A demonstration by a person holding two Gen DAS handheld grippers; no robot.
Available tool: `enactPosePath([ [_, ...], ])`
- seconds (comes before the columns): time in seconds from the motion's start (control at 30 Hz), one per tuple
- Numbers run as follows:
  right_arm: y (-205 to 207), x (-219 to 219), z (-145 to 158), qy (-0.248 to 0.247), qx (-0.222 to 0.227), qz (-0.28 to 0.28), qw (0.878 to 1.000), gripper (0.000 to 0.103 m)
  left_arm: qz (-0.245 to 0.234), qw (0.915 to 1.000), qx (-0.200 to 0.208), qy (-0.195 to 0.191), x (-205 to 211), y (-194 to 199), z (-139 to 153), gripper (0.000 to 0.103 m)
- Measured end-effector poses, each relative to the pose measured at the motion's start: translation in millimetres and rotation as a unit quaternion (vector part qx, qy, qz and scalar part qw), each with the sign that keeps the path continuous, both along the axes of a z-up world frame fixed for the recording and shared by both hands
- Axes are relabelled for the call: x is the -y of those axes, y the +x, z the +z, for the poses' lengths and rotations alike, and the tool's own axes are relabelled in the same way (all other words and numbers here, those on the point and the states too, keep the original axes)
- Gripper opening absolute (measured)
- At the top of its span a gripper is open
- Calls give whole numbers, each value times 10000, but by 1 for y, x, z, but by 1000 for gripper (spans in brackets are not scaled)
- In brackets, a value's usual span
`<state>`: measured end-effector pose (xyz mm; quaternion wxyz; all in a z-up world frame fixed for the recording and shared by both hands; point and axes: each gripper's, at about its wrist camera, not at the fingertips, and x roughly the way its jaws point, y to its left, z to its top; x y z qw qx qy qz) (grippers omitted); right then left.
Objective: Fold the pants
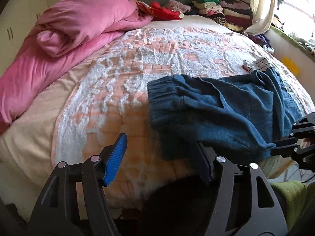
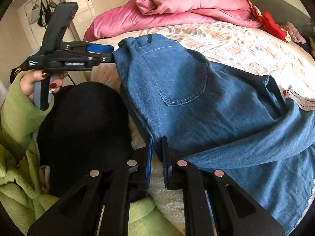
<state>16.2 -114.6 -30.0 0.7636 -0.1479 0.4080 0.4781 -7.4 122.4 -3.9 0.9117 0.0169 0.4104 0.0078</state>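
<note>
Right claw (image 2: pixel 157 147) pinching pants (image 2: pixel 196 102) edge, left claw (image 1: pixel 161 153) beside

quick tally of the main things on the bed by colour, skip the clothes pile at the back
Blue: 1, denim pants
Pink: 1, bunched duvet
Red: 1, crumpled cloth
Peach and white: 1, patterned bedspread
White with dark dots: 1, small lace-edged piece beside the pants
Total: 5
</note>
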Motion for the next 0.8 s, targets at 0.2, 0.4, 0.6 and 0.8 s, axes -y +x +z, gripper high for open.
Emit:
enactPosePath([
  [0.2,0,-1,-11,-127,-107,23,9999,9,162,9998,-5,-119,-4,-4,7,57],
  [0.4,0,-1,-9,-104,-170,108,9997,9,71,9993,304,-226,7,-4,32,57],
  [0.6,0,-7,-13,-196,-252,176,9993,11,-405,9991,-144,-25,45,32,15,57],
  [0.8,3,3,11,119,-149,101,9998,16,-279,9975,-610,225,45,38,-22,57],
])
